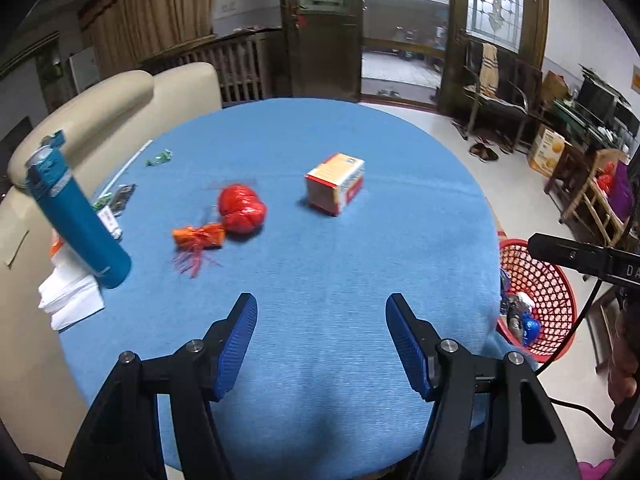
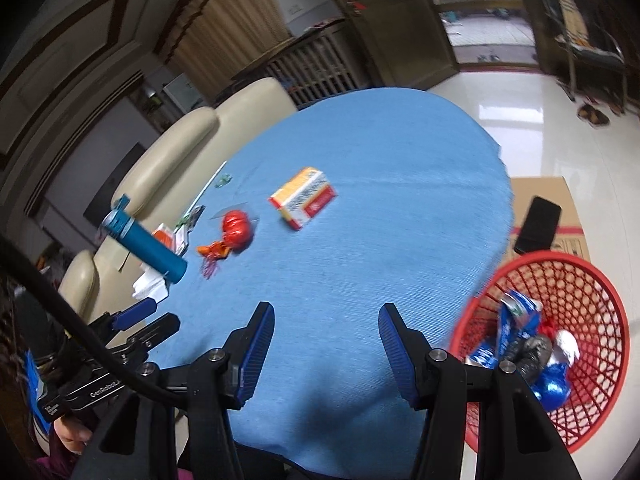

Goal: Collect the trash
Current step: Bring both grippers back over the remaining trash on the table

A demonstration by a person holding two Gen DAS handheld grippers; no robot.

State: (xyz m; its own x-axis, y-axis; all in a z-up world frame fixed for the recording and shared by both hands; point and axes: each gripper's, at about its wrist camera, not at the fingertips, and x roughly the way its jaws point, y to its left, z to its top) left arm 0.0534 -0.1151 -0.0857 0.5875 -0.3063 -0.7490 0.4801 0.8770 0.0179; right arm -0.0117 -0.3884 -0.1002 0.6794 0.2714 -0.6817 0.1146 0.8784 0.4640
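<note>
On the round blue table lie a crumpled red bag, an orange wrapper with red strings and a small orange-and-white carton. A green wrapper and small packets sit near the far left edge. My left gripper hovers open over the near part of the table, empty. My right gripper is also open and empty above the table's near edge. The carton and red bag lie well ahead of it. A red mesh basket on the floor to its right holds several pieces of trash.
A teal bottle stands at the table's left on white napkins. A cream sofa backs the table. In the right wrist view a cardboard box with a black phone sits beyond the basket. The left gripper shows at lower left.
</note>
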